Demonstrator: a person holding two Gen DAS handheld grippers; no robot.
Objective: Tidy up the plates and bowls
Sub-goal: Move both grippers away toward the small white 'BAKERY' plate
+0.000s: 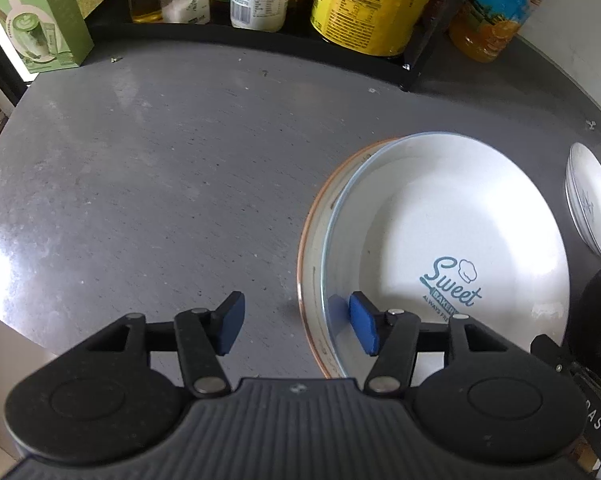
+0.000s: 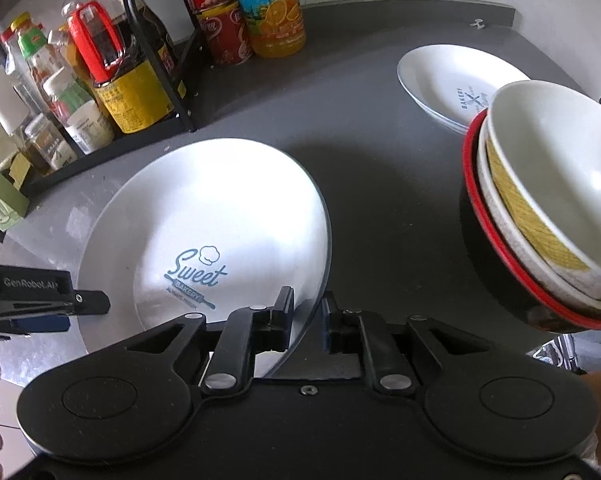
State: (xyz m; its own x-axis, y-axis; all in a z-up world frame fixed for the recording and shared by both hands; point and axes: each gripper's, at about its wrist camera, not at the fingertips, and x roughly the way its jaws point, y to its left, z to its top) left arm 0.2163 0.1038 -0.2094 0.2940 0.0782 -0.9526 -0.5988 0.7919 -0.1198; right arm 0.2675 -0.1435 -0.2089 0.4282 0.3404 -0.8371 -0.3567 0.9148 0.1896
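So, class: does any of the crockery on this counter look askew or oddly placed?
Yes. The Sweet Bakery plate is tilted, one edge pinched by the right gripper and raised off the counter. In the left wrist view it sits off-centre over an orange-rimmed plate. The stacked bowls also appear to lean, though the fisheye may exaggerate this.

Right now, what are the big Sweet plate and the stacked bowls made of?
The Sweet plate looks like glazed ceramic: smooth, white, shiny, with a printed blue logo. The stacked bowls seem ceramic too, the top one glossy white inside with a yellow pattern outside. The bottom bowl with the red rim could be lacquer or plastic; I can't tell which.
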